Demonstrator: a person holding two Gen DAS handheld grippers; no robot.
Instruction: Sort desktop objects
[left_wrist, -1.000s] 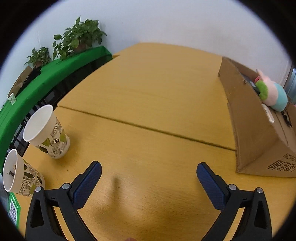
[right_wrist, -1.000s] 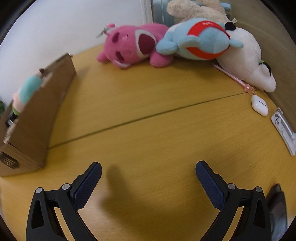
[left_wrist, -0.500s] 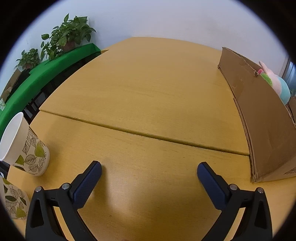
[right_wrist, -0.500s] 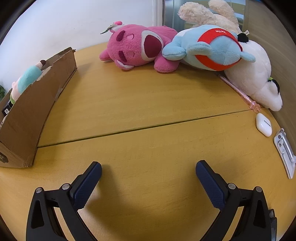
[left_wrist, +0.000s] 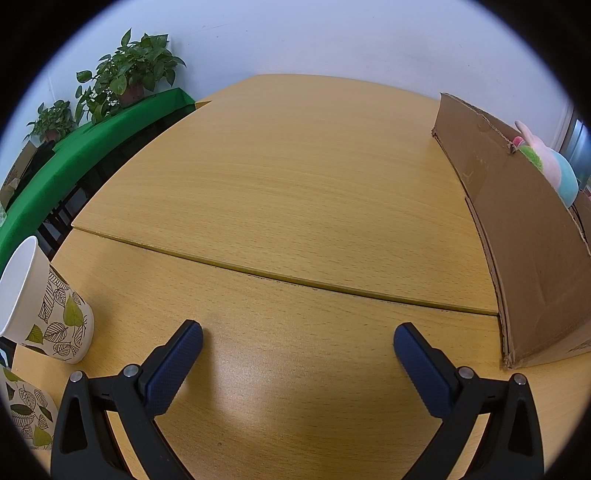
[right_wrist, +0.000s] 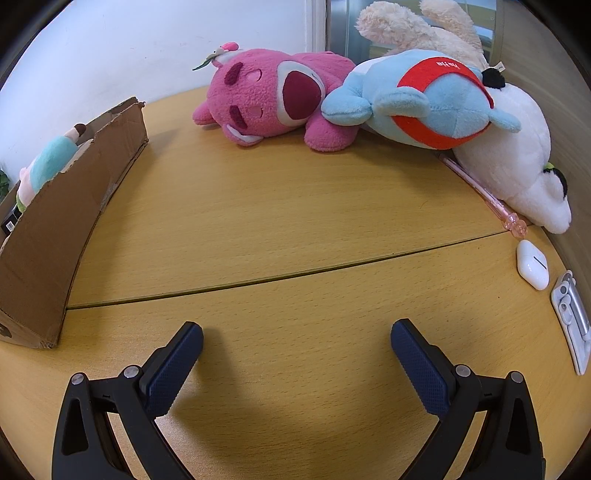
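Observation:
My left gripper (left_wrist: 297, 334) hovers open over bare wood, nothing between its blue pads. A leaf-print paper cup (left_wrist: 44, 308) stands to its left, a second one (left_wrist: 26, 413) at the lower left edge. A cardboard box (left_wrist: 517, 236) with a pastel plush (left_wrist: 550, 166) inside stands on the right. My right gripper (right_wrist: 295, 332) is open and empty too. Beyond it lie a pink plush bear (right_wrist: 273, 92), a blue and red plush (right_wrist: 424, 99) and a white plush (right_wrist: 517, 155). A pink pen (right_wrist: 487, 195), a white earbud case (right_wrist: 532, 264) and a silver clip-like item (right_wrist: 570, 317) lie at the right.
The same cardboard box (right_wrist: 62, 214) rises at the left of the right wrist view. A green-covered bench (left_wrist: 74, 155) with potted plants (left_wrist: 129, 70) runs past the table's left edge. A seam (left_wrist: 288, 277) crosses the wooden tabletop. A wall closes the back.
The left gripper swung so the cups slid toward the left edge and the box side fills more of the right. The right gripper turned toward the plush toys; both stayed open.

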